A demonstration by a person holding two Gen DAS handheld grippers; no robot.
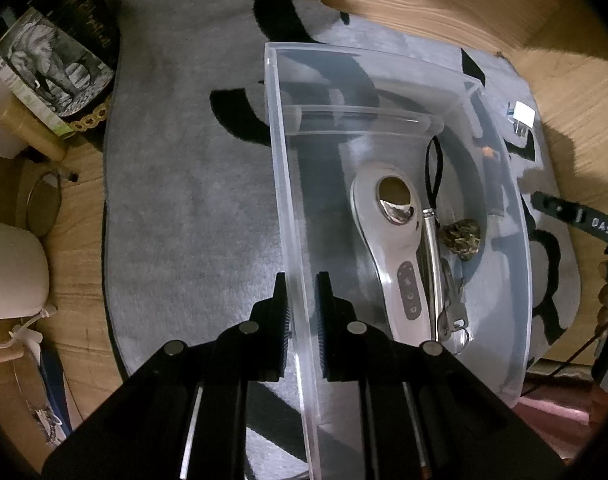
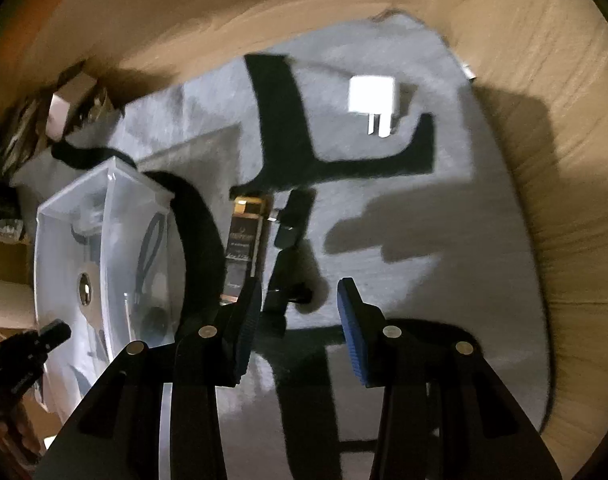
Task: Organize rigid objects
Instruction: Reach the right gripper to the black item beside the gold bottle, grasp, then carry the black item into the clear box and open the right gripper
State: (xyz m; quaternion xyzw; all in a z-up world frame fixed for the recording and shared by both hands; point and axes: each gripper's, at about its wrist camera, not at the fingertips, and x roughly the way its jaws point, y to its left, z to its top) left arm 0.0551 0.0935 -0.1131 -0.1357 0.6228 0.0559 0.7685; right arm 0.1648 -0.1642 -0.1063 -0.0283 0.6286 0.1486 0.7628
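Pinching the bin (image 1: pixel 503 216) wall with my left gripper (image 1: pixel 302 292), my right gripper (image 2: pixel 300 292) hung open over the stiff, light black tool (image 2: pixel 290 232); I judged its midsection best.

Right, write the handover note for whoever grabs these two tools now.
Left tool: shut on the clear bin's near wall, steadying it.
Right tool: open, empty, above the grey mat.
Done: white handheld device, metal tube, dark stone and keys lie in the bin.
Left: dark rectangular bottle, small black clip-like item and white plug adapter remain on the mat.
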